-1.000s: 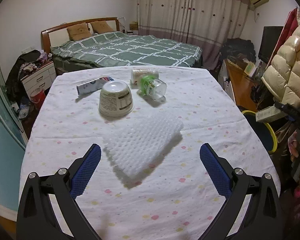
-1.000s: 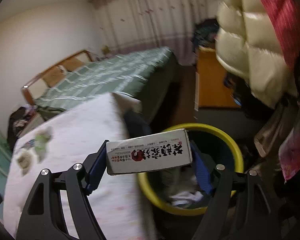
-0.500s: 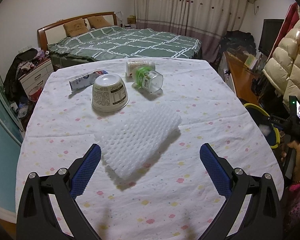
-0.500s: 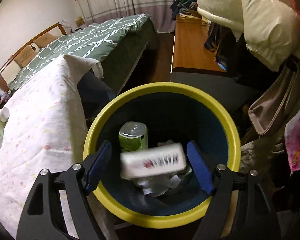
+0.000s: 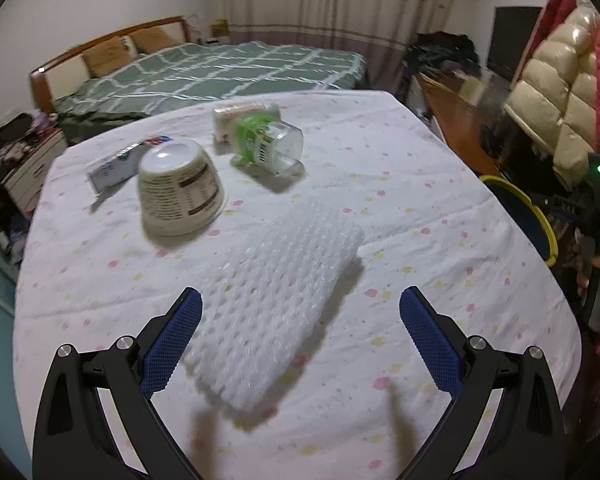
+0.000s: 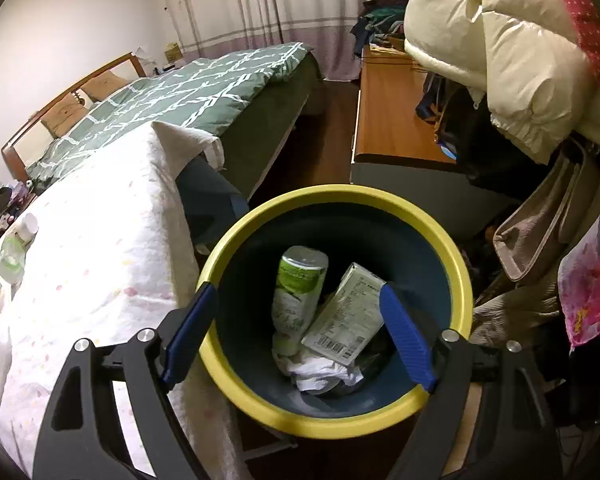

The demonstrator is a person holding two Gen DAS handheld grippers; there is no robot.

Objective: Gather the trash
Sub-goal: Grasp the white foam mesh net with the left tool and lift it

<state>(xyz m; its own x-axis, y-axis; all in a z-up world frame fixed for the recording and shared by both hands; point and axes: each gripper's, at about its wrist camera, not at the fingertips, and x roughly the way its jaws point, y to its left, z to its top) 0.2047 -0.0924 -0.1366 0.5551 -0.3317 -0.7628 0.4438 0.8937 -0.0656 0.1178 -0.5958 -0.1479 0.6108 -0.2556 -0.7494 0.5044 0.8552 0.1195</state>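
Note:
My right gripper [image 6: 298, 330] hangs open over the yellow-rimmed blue bin [image 6: 440, 236], nothing between its fingers. Inside the bin lie a cardboard box [image 6: 346, 316], a green can [image 6: 300, 280] and crumpled white paper [image 6: 320, 368]. My left gripper [image 5: 300, 334] is open low over the table, and a white foam net sleeve [image 5: 276, 304] lies between its fingers, untouched. Beyond it stand an upturned paper bowl [image 5: 180, 196], a clear jar with a green label [image 5: 268, 146], a tub [image 5: 230, 118] behind it and a flat packet [image 5: 116, 166].
The table wears a white dotted cloth [image 5: 420, 208]; the bin's rim [image 5: 540, 220] stands off its right edge. A hand holding the other gripper [image 5: 596, 240] shows at far right. A bed [image 5: 220, 72], a wooden desk [image 6: 392, 120] and hanging jackets [image 6: 520, 60] surround the area.
The box left my right gripper and dropped into the bin as that gripper sank toward it. My left gripper moved forward and down, closing in on the foam sleeve.

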